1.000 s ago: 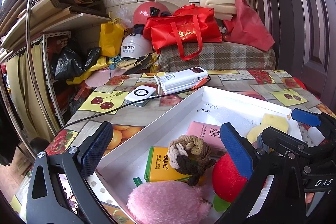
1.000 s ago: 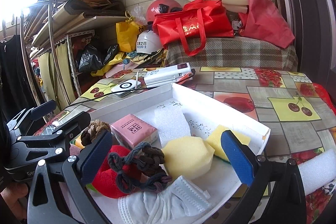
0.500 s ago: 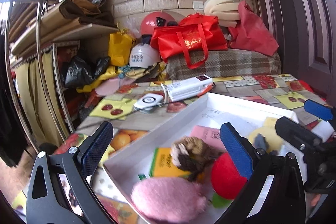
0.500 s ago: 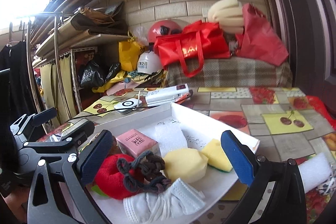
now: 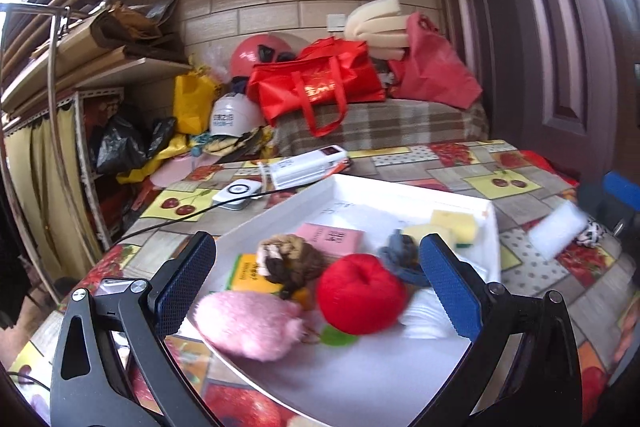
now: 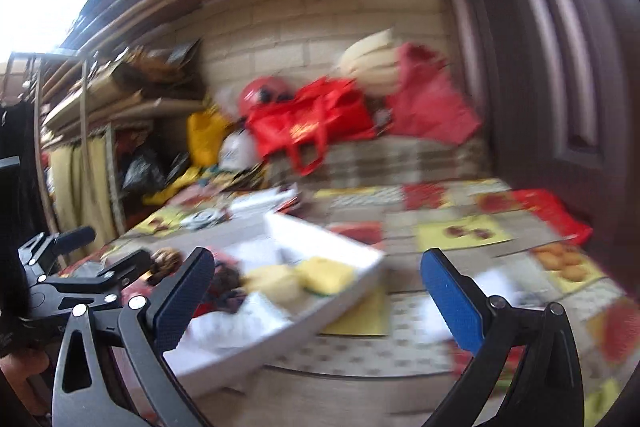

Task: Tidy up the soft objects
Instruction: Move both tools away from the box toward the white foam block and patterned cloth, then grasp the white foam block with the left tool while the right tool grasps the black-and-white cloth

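Both cameras have pulled up and back from the white tray [image 5: 490, 227], and the right view is now smeared with blur. Red plush apple [image 5: 360, 293] and pink fluffy toy [image 5: 248, 323] sit inside it, near edge, on the fruit-print worktop [image 5: 452, 163]. Left gripper [image 5: 318, 283] gapes wide, empty; right gripper [image 6: 316, 291] likewise spread, holding nothing.

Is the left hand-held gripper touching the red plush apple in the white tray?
Apart. In the left wrist view the hand-held gripper is open, and white tray shows between the red plush apple and each finger.
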Tool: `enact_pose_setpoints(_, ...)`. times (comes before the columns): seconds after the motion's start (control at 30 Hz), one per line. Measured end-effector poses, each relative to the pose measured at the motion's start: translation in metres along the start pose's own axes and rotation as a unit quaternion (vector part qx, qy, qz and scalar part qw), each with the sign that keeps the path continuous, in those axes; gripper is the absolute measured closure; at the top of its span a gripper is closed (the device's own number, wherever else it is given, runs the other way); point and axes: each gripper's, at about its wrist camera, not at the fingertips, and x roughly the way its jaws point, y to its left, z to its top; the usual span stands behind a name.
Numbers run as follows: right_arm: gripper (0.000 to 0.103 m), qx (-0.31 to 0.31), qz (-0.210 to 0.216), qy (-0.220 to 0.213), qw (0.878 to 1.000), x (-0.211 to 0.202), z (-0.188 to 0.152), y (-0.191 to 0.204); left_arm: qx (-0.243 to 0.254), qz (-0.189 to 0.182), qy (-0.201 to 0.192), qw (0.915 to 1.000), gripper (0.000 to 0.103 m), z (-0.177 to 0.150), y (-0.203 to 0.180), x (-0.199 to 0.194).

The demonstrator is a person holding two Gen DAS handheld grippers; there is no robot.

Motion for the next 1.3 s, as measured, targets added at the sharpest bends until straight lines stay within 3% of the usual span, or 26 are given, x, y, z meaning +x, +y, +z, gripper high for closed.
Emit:
enact_pose_setpoints(0.1,0.0,0.013,-0.071,-0.014,0.997,-0.022,0.002,-0.033,0.002,-0.018,-0.002,0.9998,0.0,0.0,-0.006,-0.005)
enact_pose_setpoints(0.17,0.0,0.041,-0.126,0.007,0.991,-0.027,0.0,-0.063,0.004,-0.031,0.0,0.9995,0.0,0.0,-0.01,-0.007)
enact_pose_setpoints(0.3,0.0,0.122,-0.167,0.081,0.975,-0.027,-0.009,-0.135,0.02,-0.056,0.002,0.9982,0.0,0.001,-0.023,-0.01)
enact_pose_setpoints(0.43,0.0,0.186,-0.187,0.13,0.956,-0.029,-0.02,-0.183,0.049,-0.088,0.007,0.9949,0.0,0.0,-0.042,-0.013)
enact_pose_setpoints(0.5,0.0,0.214,-0.184,0.153,0.947,-0.029,-0.027,-0.198,0.077,-0.098,0.008,0.9922,0.0,0.0,-0.056,-0.015)
enact_pose_setpoints(0.6,0.0,0.224,-0.151,0.182,0.945,-0.021,-0.032,-0.2,0.128,-0.115,0.006,0.9851,0.0,-0.004,-0.081,-0.02)
enact_pose_setpoints(0.73,0.0,0.167,-0.09,0.26,0.947,0.017,-0.036,-0.178,0.173,-0.17,0.024,0.9699,0.0,-0.007,-0.118,-0.023)
enact_pose_setpoints(0.83,0.0,0.1,-0.088,0.314,0.94,0.046,-0.041,-0.159,0.186,-0.207,0.058,0.9587,0.0,-0.007,-0.143,-0.014)
enact_pose_setpoints(0.93,0.0,0.045,-0.107,0.32,0.94,0.062,-0.037,-0.145,0.189,-0.214,0.097,0.9534,0.0,-0.005,-0.168,0.003)
enact_pose_setpoints(1.13,0.001,0.032,-0.114,0.331,0.936,0.085,-0.036,-0.148,0.176,-0.228,0.148,0.9461,0.0,-0.007,-0.188,0.023)
enact_pose_setpoints(1.3,0.018,0.021,-0.107,0.341,0.934,0.095,-0.036,-0.152,0.175,-0.233,0.179,0.9397,0.0,-0.011,-0.193,0.034)
